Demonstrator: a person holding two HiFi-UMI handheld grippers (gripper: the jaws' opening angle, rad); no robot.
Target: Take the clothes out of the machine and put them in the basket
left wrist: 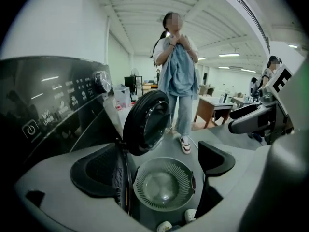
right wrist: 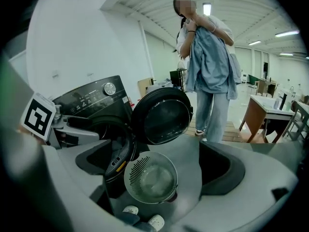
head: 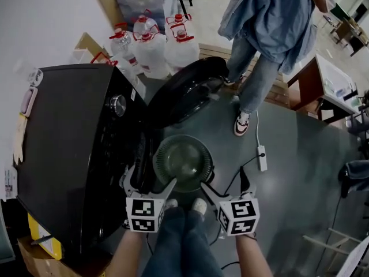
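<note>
The left gripper (head: 149,184) and right gripper (head: 226,187), jaws wide apart and holding nothing, flank the basket (head: 165,152) at lower centre, beside the machine (head: 69,149) and below its open door (head: 184,91); a person (head: 253,68) at upper right holds a blue garment (head: 277,16).

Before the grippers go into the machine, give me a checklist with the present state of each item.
1. Machine door swung wide open: ok.
2. Basket on the floor in front of the machine, empty: ok.
3. Left gripper open, nothing between its jaws: ok.
4. Right gripper open, nothing between its jaws: ok.
5. Clothes waiting in the drum: cannot tell, the opening is dark.
6. Person holding a blue garment stands beyond the door, apart from both grippers: ok.
</note>
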